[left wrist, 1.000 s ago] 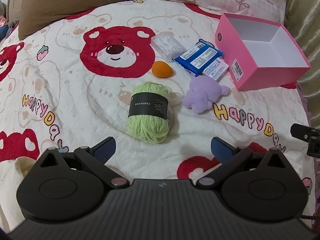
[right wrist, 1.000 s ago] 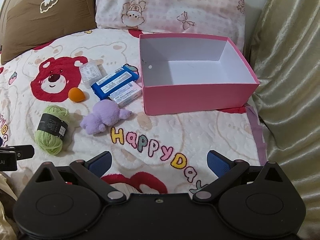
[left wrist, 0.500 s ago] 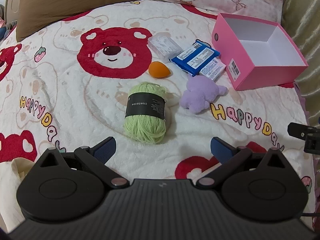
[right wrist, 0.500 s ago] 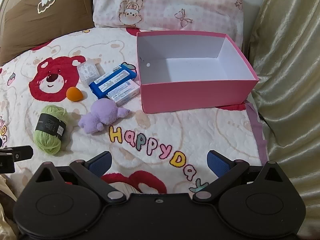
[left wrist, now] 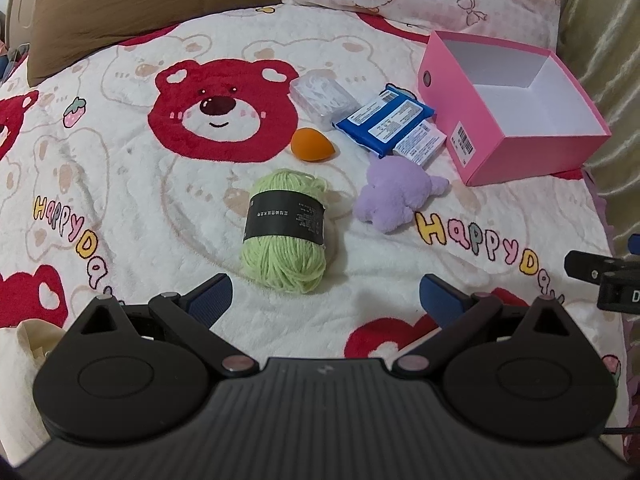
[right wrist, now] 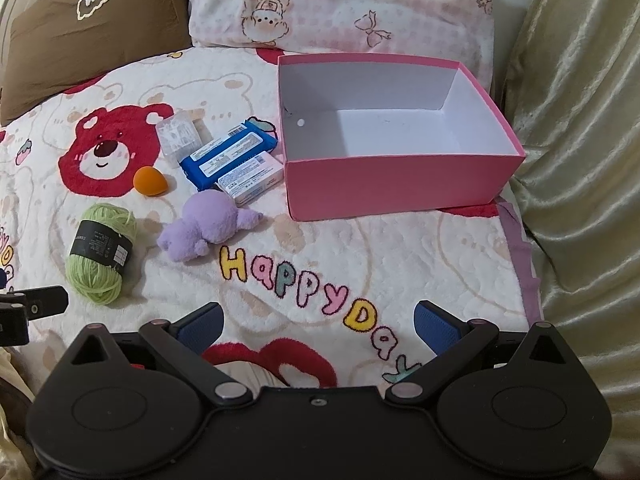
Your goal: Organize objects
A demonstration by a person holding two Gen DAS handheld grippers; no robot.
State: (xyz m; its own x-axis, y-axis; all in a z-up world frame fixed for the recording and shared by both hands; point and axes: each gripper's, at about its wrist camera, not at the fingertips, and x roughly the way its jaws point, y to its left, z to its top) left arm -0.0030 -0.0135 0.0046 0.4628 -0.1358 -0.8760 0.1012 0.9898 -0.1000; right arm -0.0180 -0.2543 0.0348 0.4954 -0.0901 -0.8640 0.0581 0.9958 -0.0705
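Note:
A green yarn ball [left wrist: 286, 229] with a black band lies on the bear-print blanket, just ahead of my open, empty left gripper [left wrist: 326, 296]. Beyond it lie an orange sponge egg [left wrist: 311, 144], a purple plush toy [left wrist: 396, 193], a blue packet [left wrist: 384, 119], a small pink-white box [left wrist: 420, 145] and a clear plastic case [left wrist: 322, 94]. An empty pink box [right wrist: 394, 200] stands at the right. My right gripper [right wrist: 318, 322] is open and empty, well short of the pink box. The yarn [right wrist: 100, 258] and plush [right wrist: 208, 226] lie to its left.
A brown pillow [left wrist: 152, 4] and a pink patterned pillow [right wrist: 340, 0] lie at the head of the bed. A shiny beige curtain [right wrist: 580, 160] hangs along the right edge. A cream cloth [left wrist: 20, 360] lies at the near left.
Both grippers have drawn back slightly, so the objects sit a little farther up in each view. Nothing on the bed has moved. Both jaws stay open.

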